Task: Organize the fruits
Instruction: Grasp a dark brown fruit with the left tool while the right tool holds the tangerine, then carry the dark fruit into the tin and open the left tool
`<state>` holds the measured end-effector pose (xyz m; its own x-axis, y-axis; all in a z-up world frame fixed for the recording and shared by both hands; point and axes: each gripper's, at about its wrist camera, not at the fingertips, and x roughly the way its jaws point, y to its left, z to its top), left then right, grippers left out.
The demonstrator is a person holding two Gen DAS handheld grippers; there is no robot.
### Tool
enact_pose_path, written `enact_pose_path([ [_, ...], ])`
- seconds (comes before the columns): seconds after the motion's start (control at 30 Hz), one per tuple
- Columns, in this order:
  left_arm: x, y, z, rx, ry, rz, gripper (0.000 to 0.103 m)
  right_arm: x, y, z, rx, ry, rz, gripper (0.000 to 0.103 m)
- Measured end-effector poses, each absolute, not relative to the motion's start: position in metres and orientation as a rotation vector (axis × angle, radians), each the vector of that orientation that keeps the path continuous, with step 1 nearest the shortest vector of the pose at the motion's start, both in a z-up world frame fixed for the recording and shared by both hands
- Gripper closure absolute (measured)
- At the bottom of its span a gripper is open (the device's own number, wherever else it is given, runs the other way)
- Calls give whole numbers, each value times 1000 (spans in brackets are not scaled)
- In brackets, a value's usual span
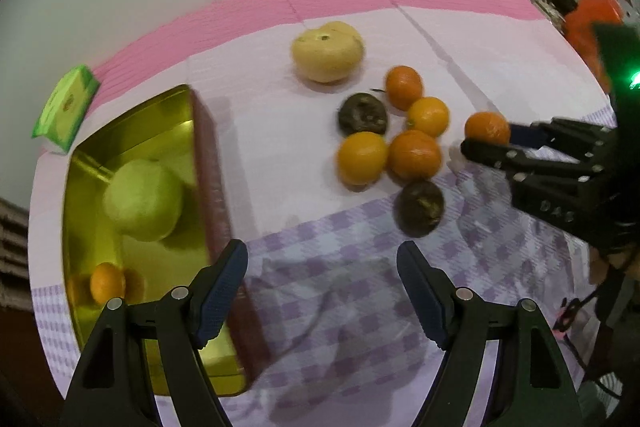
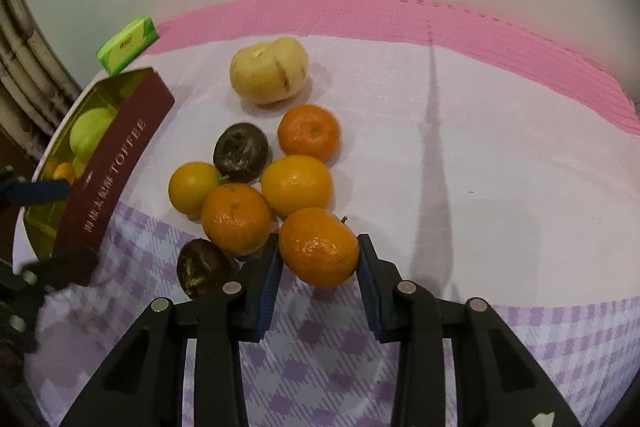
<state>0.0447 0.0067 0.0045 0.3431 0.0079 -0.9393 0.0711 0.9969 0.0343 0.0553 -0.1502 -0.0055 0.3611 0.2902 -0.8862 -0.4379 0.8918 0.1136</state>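
Note:
My right gripper (image 2: 319, 261) is shut on an orange mandarin (image 2: 318, 247), also seen from the left wrist view (image 1: 487, 127). Beside it lies a cluster of several oranges (image 2: 236, 218) and two dark wrinkled fruits (image 2: 241, 151), with a pale yellow apple (image 2: 269, 71) behind. A gold-lined toffee tin (image 1: 86, 187) at the left holds a green apple (image 1: 143, 199) and a small orange (image 1: 107, 282). My left gripper (image 1: 322, 287) is open and empty, by the tin's right wall.
A green box (image 1: 66, 107) lies behind the tin. A lilac checked cloth (image 1: 340, 307) covers the near table, a pink mat (image 2: 400, 15) runs along the back by the white wall. Clutter stands at the far right (image 1: 592, 15).

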Motion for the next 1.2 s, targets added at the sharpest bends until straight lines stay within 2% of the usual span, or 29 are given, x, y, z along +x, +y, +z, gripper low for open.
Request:
enact_pose_path([
  [0.27,65,-34,-17,45,1261,-116,26,34,-184,33,-108,1056,402,69],
  [0.4,79,-43,-27,6,1293,-104,27,29,-193,35,-100,1036,378,69],
  [0.57,85,-52,-34,18,1310,-108,45,30,-195,33,-90,1031,390,69],
  [0.8,87,-58,-42,16,1317,-108,63,32,-198,30,-72,1041,399,69],
  [1.2,66,-47,-30,-18,1301,-119,64,31,-193,26,-85,1053,401,69],
])
